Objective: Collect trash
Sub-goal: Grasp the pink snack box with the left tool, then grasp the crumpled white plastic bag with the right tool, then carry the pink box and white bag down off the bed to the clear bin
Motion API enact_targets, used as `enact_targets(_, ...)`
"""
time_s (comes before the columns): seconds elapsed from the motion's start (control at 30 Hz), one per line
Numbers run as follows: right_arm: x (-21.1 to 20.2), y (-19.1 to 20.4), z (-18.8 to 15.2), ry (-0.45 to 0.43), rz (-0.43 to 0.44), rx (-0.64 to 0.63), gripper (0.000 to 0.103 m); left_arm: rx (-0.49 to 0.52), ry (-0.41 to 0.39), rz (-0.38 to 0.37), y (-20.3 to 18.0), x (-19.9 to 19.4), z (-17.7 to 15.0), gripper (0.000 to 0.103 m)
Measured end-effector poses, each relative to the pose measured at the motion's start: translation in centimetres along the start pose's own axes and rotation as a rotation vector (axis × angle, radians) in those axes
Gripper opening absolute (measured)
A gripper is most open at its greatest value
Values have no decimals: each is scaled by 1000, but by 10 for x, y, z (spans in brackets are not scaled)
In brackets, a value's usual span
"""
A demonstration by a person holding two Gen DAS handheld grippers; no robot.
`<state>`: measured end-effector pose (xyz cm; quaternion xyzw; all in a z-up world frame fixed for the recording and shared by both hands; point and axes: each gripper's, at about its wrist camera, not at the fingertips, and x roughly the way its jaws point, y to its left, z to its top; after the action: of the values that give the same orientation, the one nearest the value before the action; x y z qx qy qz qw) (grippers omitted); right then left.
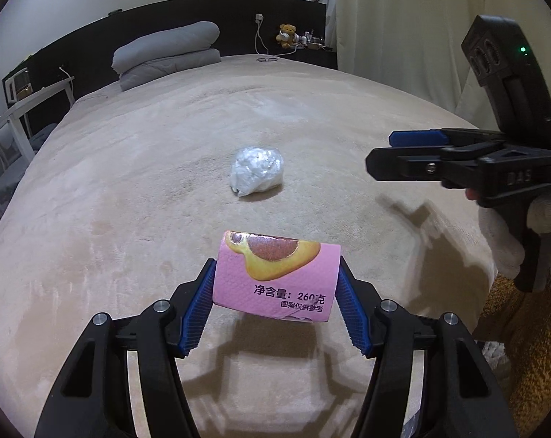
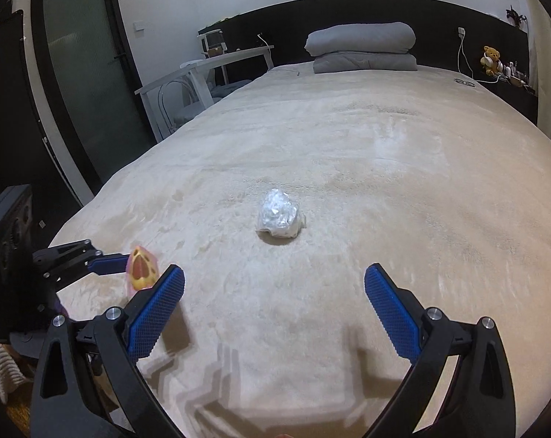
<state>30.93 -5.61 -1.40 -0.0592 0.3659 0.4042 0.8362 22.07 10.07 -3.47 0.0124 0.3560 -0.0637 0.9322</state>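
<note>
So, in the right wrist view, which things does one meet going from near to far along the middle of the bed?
Right gripper → crumpled plastic bag → folded grey duvet → black headboard.

Crumpled plastic wad (image 2: 281,218) alone mid-bed (image 2: 403,189) — bare blanket all round, approach unobstructed.

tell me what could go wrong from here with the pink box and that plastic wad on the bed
1. The left gripper pinches the pink box only by its two side faces, lifted off the blanket; thin card might buckle or slip out.
2. The right gripper is open and short of the crumpled plastic wad; closing on soft plush could snag the blanket, or the light wad may squirt away.
</note>
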Motion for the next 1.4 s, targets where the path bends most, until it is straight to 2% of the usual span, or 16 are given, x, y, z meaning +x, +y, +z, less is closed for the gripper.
enact_targets(0.23, 59, -3, 20, 36, -4, 35, 97, -62, -31, 18, 20, -15, 2, 61)
enact_targets(0.47, 106, -4, 29, 75, -21, 53, 87, -85, -53, 14, 26, -24, 1, 61)
enact_targets(0.57, 123, -5, 33, 88, -35, 60, 77, -89, -54, 10, 27, -25, -1, 61)
enact_targets(0.63, 133, -5, 36, 96, -49, 55, 75, -89, -51, 9, 27, -24, -1, 61)
enact_targets(0.77, 147, -7, 38, 124, -76, 50, 47, -87, -44, 7, 28, -20, -1, 61)
enact_targets(1.07, 115, -3, 32, 92, -50, 49, 46, -95, -67, 0, 30, -26, -1, 61)
enact_targets(1.4, 38, 2, 19, 3, -13, 80, 46, -161, -154, 5, 26, -56, -3, 61)
